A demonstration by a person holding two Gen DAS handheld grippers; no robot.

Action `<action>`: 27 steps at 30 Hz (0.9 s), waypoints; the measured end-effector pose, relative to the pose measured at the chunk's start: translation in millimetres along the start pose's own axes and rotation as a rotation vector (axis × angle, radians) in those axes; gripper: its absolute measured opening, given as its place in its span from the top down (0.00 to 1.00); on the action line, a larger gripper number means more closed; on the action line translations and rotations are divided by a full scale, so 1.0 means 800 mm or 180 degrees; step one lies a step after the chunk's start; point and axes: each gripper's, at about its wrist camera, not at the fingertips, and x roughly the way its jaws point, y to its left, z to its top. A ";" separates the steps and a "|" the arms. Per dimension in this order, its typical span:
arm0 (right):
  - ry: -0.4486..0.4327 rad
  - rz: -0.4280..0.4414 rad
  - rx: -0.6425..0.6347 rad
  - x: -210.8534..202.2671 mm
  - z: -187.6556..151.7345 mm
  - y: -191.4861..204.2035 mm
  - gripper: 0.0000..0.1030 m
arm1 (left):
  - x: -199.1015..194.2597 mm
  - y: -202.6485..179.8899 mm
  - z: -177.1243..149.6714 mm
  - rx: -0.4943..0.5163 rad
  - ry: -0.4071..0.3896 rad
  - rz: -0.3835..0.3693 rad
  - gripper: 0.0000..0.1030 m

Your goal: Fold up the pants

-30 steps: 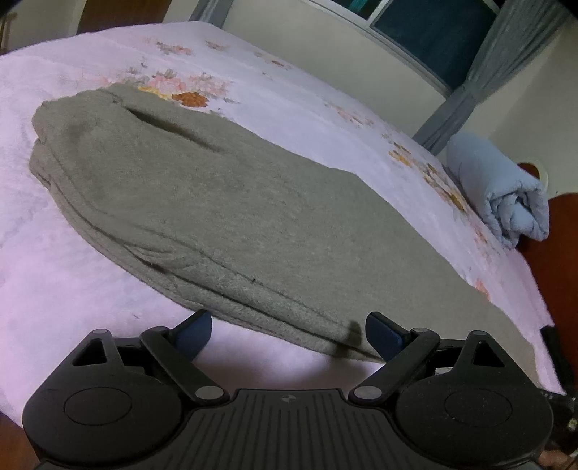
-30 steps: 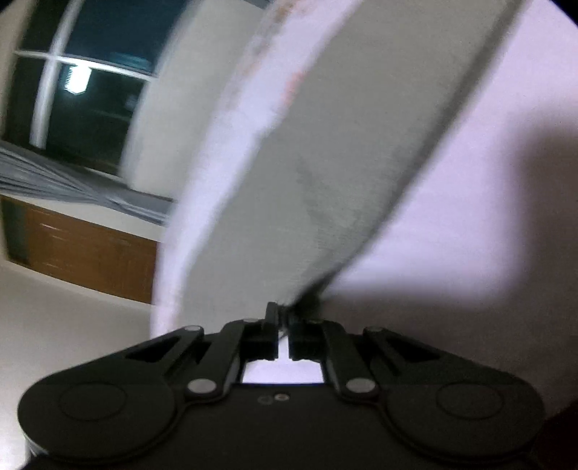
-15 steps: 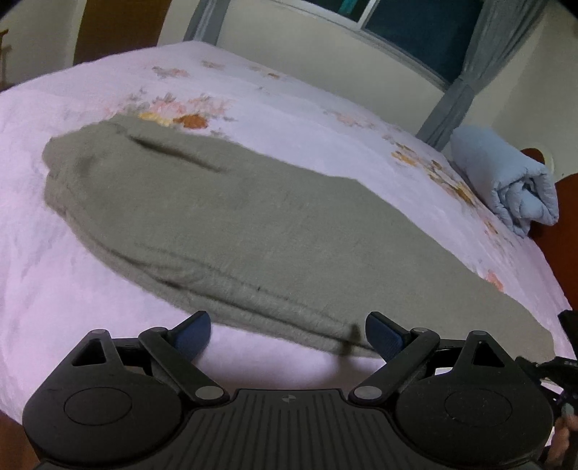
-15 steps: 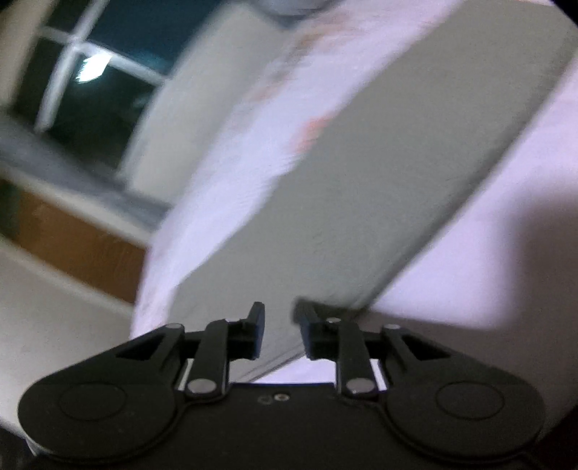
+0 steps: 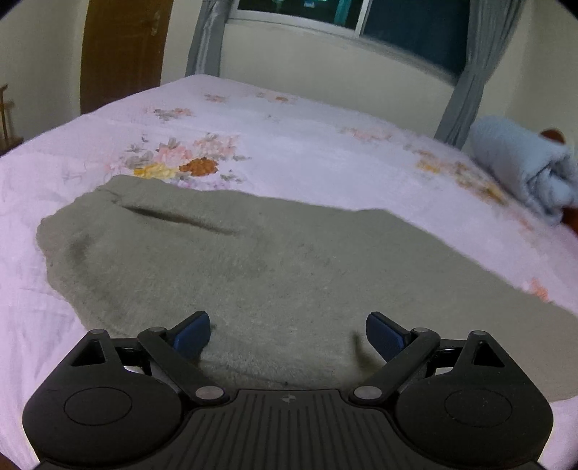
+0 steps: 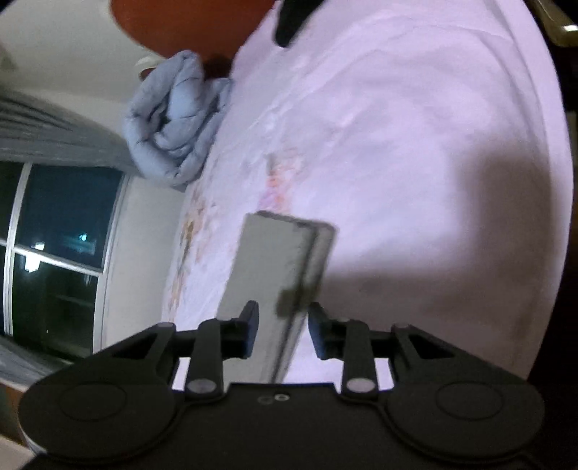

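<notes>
Grey-green pants [image 5: 260,274] lie flat on the pink floral bedspread [image 5: 307,159], folded lengthwise, waist and a pocket slit at the left. My left gripper [image 5: 288,334] is open and hovers just above the pants' near edge, blue pads wide apart with nothing clamped. In the right wrist view the leg end of the pants [image 6: 278,267] lies on the bed, its cuff hem at the far end. My right gripper [image 6: 283,327] is opening; the cloth passes between its jaws, and the pads stand clear of it.
A rolled light-blue blanket [image 5: 523,170] lies at the bed's far right corner, also visible as a blue blanket [image 6: 177,119] in the right wrist view. A window with grey curtains [image 5: 473,65] and a brown door [image 5: 123,50] stand behind the bed. A dark object [image 6: 292,18] rests at the bed's top edge.
My right gripper was shut on the pant leg's edge; its jaws have spread and it has swung along the leg to the cuff end. My left gripper has edged forward over the pants, still open.
</notes>
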 end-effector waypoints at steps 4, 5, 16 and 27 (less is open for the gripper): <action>0.0004 0.0041 -0.0016 0.026 0.008 -0.002 0.69 | 0.023 -0.009 -0.013 0.0207 0.0111 0.0095 0.00; 0.0053 0.0012 -0.0036 0.029 0.015 -0.002 0.82 | 0.024 -0.013 -0.016 0.0289 0.0106 0.0110 0.00; -0.0026 0.0060 -0.1086 -0.004 0.025 0.055 1.00 | 0.024 -0.014 -0.018 0.0341 0.0110 0.0095 0.00; 0.0154 -0.0014 -0.0470 0.010 0.021 -0.010 0.99 | 0.010 -0.052 -0.017 0.0264 -0.0164 0.0037 0.00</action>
